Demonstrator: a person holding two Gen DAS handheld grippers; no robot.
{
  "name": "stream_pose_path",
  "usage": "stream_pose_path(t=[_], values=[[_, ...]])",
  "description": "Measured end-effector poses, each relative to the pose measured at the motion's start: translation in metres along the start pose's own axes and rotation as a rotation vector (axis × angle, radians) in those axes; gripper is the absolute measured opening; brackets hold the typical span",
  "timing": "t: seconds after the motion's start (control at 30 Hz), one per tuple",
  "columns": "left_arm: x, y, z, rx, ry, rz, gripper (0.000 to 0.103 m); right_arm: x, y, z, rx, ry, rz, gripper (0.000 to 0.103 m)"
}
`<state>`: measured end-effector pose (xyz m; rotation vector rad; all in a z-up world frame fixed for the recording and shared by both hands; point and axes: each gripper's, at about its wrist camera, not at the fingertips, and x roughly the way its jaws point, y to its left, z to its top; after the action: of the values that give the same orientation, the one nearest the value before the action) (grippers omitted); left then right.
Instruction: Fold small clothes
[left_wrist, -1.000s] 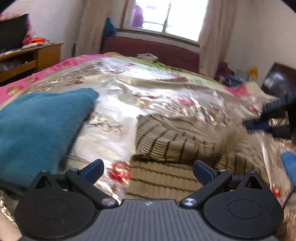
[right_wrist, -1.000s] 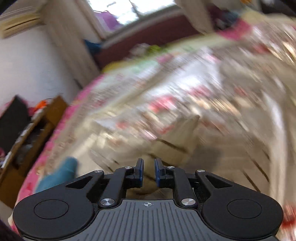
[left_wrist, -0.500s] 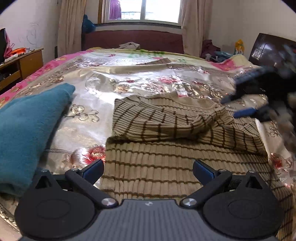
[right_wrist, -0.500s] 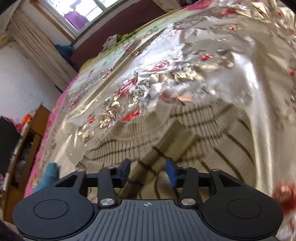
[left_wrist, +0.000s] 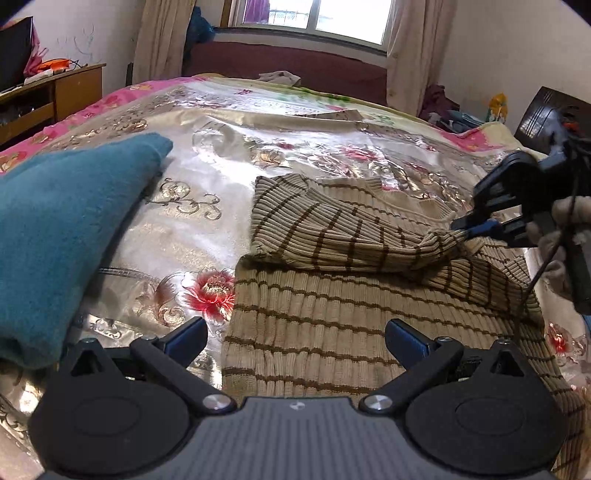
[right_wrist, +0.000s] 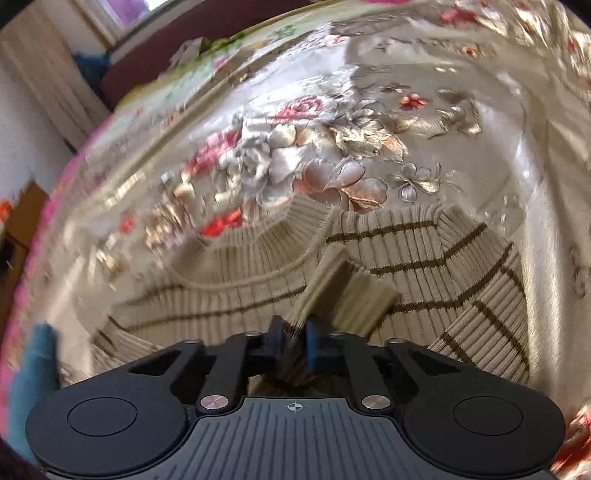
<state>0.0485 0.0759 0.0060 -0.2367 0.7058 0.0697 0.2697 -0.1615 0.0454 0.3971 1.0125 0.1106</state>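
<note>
Now the right gripper (right_wrist: 294, 334) is clamped on the cuff of the sweater's (left_wrist: 332, 332) sleeve (left_wrist: 351, 236), which lies folded across the body toward ten o'clock. Spread flat on the bedspread (left_wrist: 207, 206), the sweater lies under the left gripper (left_wrist: 295, 338), whose jaws are wide apart and empty. A teal cloth (left_wrist: 62, 221) lies at nine o'clock.

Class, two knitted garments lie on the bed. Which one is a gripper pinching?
The beige striped sweater: the right gripper is shut on a fold of it. The teal garment lies untouched beside it.
</note>
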Motion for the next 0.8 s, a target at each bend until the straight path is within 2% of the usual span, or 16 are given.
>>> stream_pose_path(t=[0.13, 0.2, 0.27, 0.33, 0.43, 0.57, 0.67, 0.7, 0.73, 0.8], values=[[0.0, -0.001, -0.001, 0.007, 0.0, -0.007, 0.103, -0.037, -0.009, -0.001, 0.023, -0.104, 0.101, 0.007], [0.0, -0.002, -0.001, 0.014, -0.001, -0.008, 0.103, -0.062, -0.011, -0.007, 0.006, -0.186, 0.171, 0.007], [0.0, -0.002, -0.002, 0.017, 0.005, -0.011, 0.103, -0.078, -0.019, -0.016, 0.025, -0.236, 0.202, 0.007], [0.001, -0.003, -0.002, 0.02, 0.012, -0.014, 0.103, -0.081, -0.032, -0.027, 0.047, -0.223, 0.17, 0.008], [0.001, -0.005, -0.003, 0.028, 0.014, -0.018, 0.103, -0.07, -0.05, -0.042, 0.056, -0.15, 0.091, 0.014], [0.001, -0.008, -0.005, 0.048, 0.014, -0.015, 0.103, -0.066, -0.058, -0.037, 0.107, -0.133, 0.103, 0.017], [0.002, -0.009, -0.005, 0.05, 0.013, -0.016, 0.103, -0.06, -0.05, -0.023, 0.107, -0.121, 0.111, 0.038], [0.002, -0.009, -0.005, 0.049, 0.014, -0.017, 0.103, -0.056, -0.046, -0.018, 0.106, -0.116, 0.102, 0.051], [0.002, -0.009, -0.005, 0.048, 0.015, -0.018, 0.103, -0.052, -0.042, -0.013, 0.103, -0.108, 0.095, 0.059], [0.003, -0.007, -0.004, 0.042, 0.02, -0.02, 0.103, -0.038, -0.038, -0.007, 0.1, -0.079, 0.059, 0.059]])
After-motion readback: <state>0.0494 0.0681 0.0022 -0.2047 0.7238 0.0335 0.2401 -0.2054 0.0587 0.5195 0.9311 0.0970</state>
